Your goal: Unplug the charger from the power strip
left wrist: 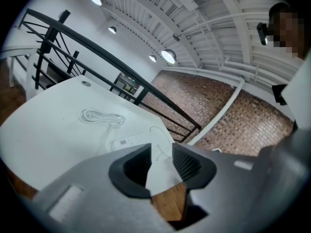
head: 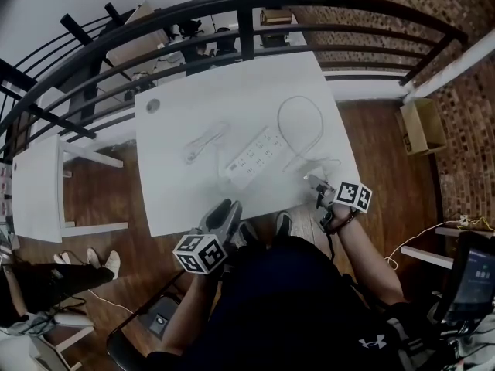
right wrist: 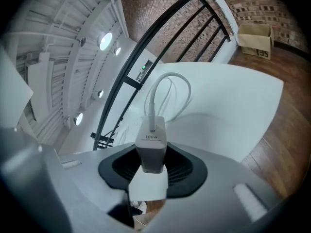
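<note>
Grip comes first. My right gripper (right wrist: 151,165) is clamped on the charger (right wrist: 151,142), with one pad on each flat side and the cable end pointing away from me. I judge that this hold suits a straight pull with no twisting. The pull looks done, because the charger is clear of the power strip (head: 254,158). It sits to the strip's right and nearer me, about over the near edge of the table (head: 178,199).

My left gripper (left wrist: 160,161) is slack, with its jaws apart and nothing between them. Only the table corner and floorboards show through the gap. It hangs nearer me than the strip and to the strip's left, probably kept free to steady the strip if needed.

The charger is a small squarish block, pale grey and matt, with "100w" printed near its far end. A white cable (right wrist: 152,108) plugs into the middle of that end, then loops over the table to the right of the strip and beyond it. The strip is white and long and lies at a slant. On its far left side, a second cable (left wrist: 102,116) lies coiled.
</note>
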### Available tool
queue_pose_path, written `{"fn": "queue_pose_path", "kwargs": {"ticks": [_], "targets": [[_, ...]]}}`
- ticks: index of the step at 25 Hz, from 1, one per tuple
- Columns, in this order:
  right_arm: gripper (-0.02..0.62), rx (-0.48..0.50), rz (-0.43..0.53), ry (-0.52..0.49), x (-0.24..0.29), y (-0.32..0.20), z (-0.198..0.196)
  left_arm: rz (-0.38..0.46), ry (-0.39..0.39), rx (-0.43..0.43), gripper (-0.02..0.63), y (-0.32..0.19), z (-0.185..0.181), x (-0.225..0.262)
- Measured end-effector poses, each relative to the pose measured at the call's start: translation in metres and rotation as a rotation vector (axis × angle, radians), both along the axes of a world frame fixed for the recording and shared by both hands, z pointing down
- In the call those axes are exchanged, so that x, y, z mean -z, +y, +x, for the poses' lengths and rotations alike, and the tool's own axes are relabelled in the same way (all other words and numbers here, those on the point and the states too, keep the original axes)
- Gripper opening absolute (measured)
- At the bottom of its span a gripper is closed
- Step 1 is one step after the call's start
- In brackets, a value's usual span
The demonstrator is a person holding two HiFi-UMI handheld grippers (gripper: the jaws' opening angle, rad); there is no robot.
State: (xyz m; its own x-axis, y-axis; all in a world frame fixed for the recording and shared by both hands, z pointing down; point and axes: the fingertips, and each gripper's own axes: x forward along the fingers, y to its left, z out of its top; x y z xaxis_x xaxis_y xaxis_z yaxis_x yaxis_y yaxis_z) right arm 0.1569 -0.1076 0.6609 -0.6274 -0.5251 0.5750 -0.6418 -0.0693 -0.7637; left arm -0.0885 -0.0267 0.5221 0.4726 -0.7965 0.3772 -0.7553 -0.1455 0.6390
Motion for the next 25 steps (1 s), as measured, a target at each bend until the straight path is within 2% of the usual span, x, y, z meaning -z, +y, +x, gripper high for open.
{"fn": "queue_pose_path", "kwargs": {"ticks": [5,9,12,16,19,25], "targets": [[0.144,0.079,-0.033,0.163,-0.022,0.007,0.012,-0.006,-0.018,0.001,0.137,0.003,-0.002,-0.002],[0.144,0.081,-0.027,0.193,-0.028,0.006,0.02,-0.013,-0.016,0.006,0.137,0.002,-0.003,-0.004],[0.154,0.114,0.003,0.261,-0.03,0.003,0.025,-0.016,-0.017,0.004,0.137,0.001,-0.003,-0.004],[0.262,0.154,0.048,0.399,-0.03,-0.005,0.034,-0.018,-0.022,-0.002,0.137,0.0,-0.004,-0.003],[0.296,0.134,0.064,0.471,-0.024,-0.01,0.043,-0.016,-0.021,-0.005,0.137,-0.001,-0.003,-0.002],[0.299,0.048,0.069,0.502,-0.015,-0.012,0.061,-0.016,-0.022,-0.011,0.137,-0.002,-0.004,-0.002]]}}
